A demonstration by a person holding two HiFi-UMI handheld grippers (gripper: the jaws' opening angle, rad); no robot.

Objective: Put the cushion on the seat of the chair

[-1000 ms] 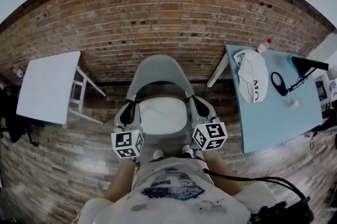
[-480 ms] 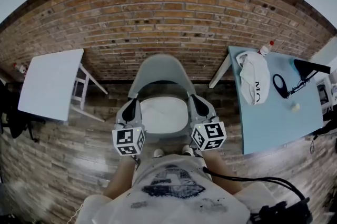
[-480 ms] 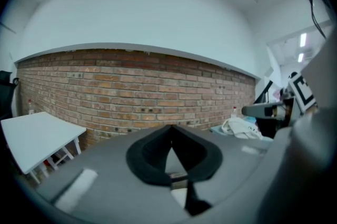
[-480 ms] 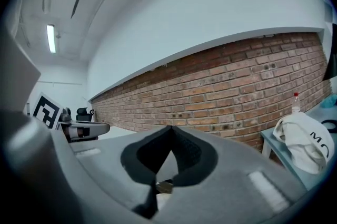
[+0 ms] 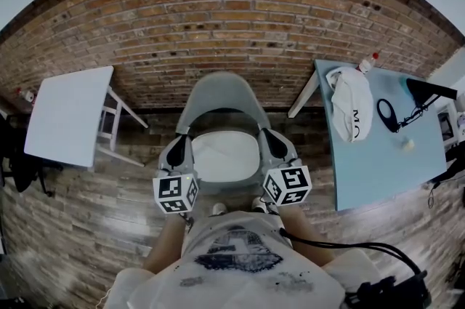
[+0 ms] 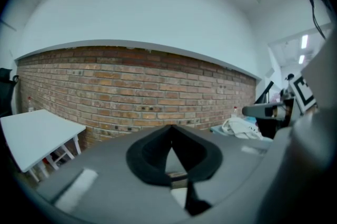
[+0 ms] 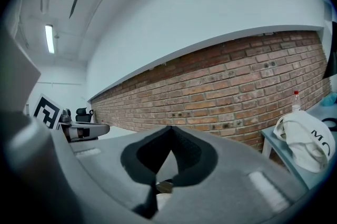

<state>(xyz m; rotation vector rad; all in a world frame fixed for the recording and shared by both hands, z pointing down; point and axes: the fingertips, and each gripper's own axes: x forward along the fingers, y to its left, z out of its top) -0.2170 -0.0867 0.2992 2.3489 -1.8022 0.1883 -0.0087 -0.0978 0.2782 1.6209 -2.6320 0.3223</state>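
Softness should govern how the white, rounded-square fabric cushion (image 5: 224, 155) handles. It looks thin, light and floppy, so it would likely sag or fold if lifted from one side only. It is not fragile and probably not slippery, since cloth gives the pads something to bite. The sensible places to take hold are its two side edges, one gripper to each, pinching the rim and not the middle so that it hangs flat between them.

Right now the cushion lies on the seat of the grey moulded-plastic chair (image 5: 221, 93). It fills most of the seat from the front edge back towards the backrest, and it looks level and roughly centred, so the placing seems as good as done.

The left gripper (image 5: 179, 145) sits at the seat's left edge, just beside the cushion. The right gripper (image 5: 271, 140) sits likewise at the right edge. In the left gripper view the left gripper's (image 6: 169, 132) jaws are closed tip to tip, and nothing shows pinched between them. In the right gripper view the right gripper (image 7: 169, 132) is closed the same way and is also empty. From the head view I cannot tell whether either gripper touches the cushion's rim.

If any tidying is needed, a nudge on a side edge should shift it easily. A hard push would more likely wrinkle it than slide it.
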